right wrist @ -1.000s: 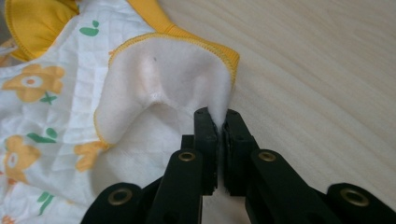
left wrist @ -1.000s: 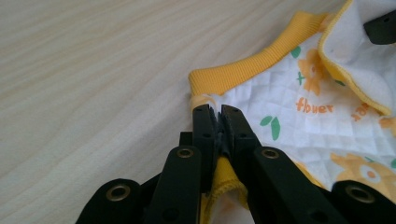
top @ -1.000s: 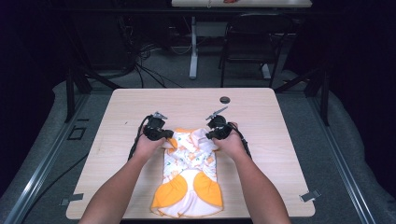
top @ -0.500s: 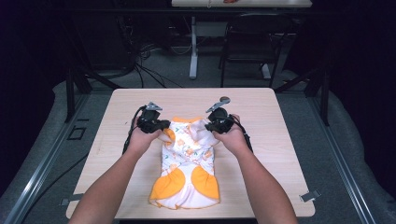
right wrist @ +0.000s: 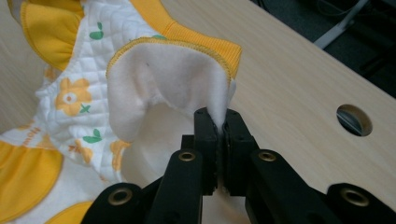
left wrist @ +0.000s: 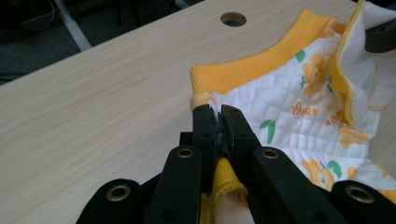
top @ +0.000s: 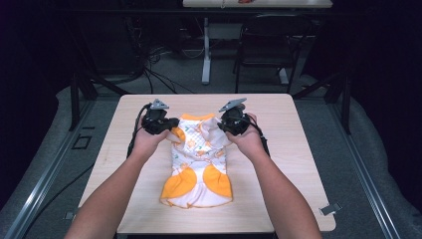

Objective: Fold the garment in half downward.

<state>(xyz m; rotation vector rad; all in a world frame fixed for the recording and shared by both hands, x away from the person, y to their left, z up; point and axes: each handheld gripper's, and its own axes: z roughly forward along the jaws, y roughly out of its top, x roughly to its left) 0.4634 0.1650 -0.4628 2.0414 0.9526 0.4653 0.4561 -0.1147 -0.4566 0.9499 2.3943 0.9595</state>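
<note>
One small quilted garment [top: 198, 159] lies on the wooden table [top: 293, 149], white with orange flowers and yellow-orange trim, and both grippers have hold of its far end. The left gripper [top: 168, 125] is clamped on the fabric at one corner of the ribbed yellow collar [left wrist: 252, 67]; in the left gripper view the cloth is pinched tight between the two black jaws, with a fold of yellow hem bunched just behind them. The right gripper [top: 225, 124] is likewise closed on the garment, its jaws biting a white fleecy edge that stands up in front of them (the inside of the fabric, turned outward). Between the two grippers the collar end is raised off the table, while the rest of the garment trails back from them toward the person, its two orange panels [top: 217, 180] flat on the wood.

Nothing lies on the table close to either gripper. Ahead of the jaws there is bare wood and one round hole [right wrist: 354, 120] in the tabletop. Beyond the table's far edge stand a white table leg [top: 206, 55] and a dark chair [top: 259, 50], with cables [top: 149, 64] on the floor. The hands and gripper bodies cover the pinched corners in the high view, and the person's forearms are cut off at the bottom edge.
</note>
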